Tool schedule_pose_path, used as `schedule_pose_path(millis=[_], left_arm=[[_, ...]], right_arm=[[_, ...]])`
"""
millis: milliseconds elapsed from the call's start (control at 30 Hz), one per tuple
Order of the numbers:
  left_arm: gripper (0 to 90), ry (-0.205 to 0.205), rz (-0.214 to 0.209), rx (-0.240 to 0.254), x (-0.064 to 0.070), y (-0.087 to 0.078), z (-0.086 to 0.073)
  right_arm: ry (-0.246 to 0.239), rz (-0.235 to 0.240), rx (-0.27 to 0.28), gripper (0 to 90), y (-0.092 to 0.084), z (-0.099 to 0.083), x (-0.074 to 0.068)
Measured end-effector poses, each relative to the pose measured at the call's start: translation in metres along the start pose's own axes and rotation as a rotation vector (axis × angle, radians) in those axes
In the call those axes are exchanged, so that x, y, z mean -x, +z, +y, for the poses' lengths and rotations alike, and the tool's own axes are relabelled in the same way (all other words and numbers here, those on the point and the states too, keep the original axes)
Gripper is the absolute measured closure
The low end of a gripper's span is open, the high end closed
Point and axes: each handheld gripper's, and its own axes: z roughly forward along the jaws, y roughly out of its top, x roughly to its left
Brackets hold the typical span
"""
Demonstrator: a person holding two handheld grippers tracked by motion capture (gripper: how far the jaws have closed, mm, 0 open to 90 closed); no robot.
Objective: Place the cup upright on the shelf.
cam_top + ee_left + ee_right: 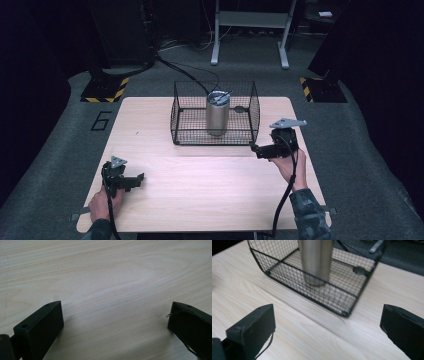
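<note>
R gripper (256, 148) released, empty, just beside wire basket (186, 131) near-right corner; steel tumbler (217, 118) upright inside. L gripper (139, 179) released, near-left on table (210, 190).

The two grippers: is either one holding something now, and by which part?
Nothing is held. The left gripper is open over bare table; the right gripper is open, short of the wire basket with the steel cup.

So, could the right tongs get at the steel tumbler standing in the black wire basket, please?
Probably yes: the right tongs are open beside the black wire basket, whose top is open. The steel tumbler rises about to the rim, so coming from above looks free; the mesh wall blocks a sideways approach.
</note>
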Motion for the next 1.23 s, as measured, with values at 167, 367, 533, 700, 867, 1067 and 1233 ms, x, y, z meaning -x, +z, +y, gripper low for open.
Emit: schedule_pose_path(millis=[167, 367, 533, 700, 867, 1067, 1233], left_arm=[[0.1, 0.000, 0.000, 0.000, 0.000, 0.000, 0.000], [0.1, 0.001, 0.001, 0.001, 0.000, 0.000, 0.000], [0.1, 0.001, 0.001, 0.001, 0.000, 0.000, 0.000], [0.1, 0.001, 0.001, 0.001, 0.000, 0.000, 0.000], [0.1, 0.001, 0.001, 0.001, 0.000, 0.000, 0.000], [0.1, 0.001, 0.001, 0.001, 0.000, 0.000, 0.000], [0.1, -0.005, 0.002, 0.006, 0.000, 0.000, 0.000]], right_arm=[[0.035, -0.027, -0.014, 0.0, -0.006, -0.030, 0.011], [0.078, -0.063, -0.041, 0.0, -0.006, -0.067, 0.021], [0.112, -0.092, -0.081, 0.0, 0.003, -0.105, 0.030], [0.167, -0.107, -0.135, 0.0, 0.017, -0.142, 0.035], [0.173, -0.134, -0.131, 0.0, 0.024, -0.165, 0.039], [0.153, -0.183, -0.133, 0.0, 0.028, -0.174, 0.039], [0.145, -0.185, -0.119, 0.0, 0.028, -0.175, 0.039]])
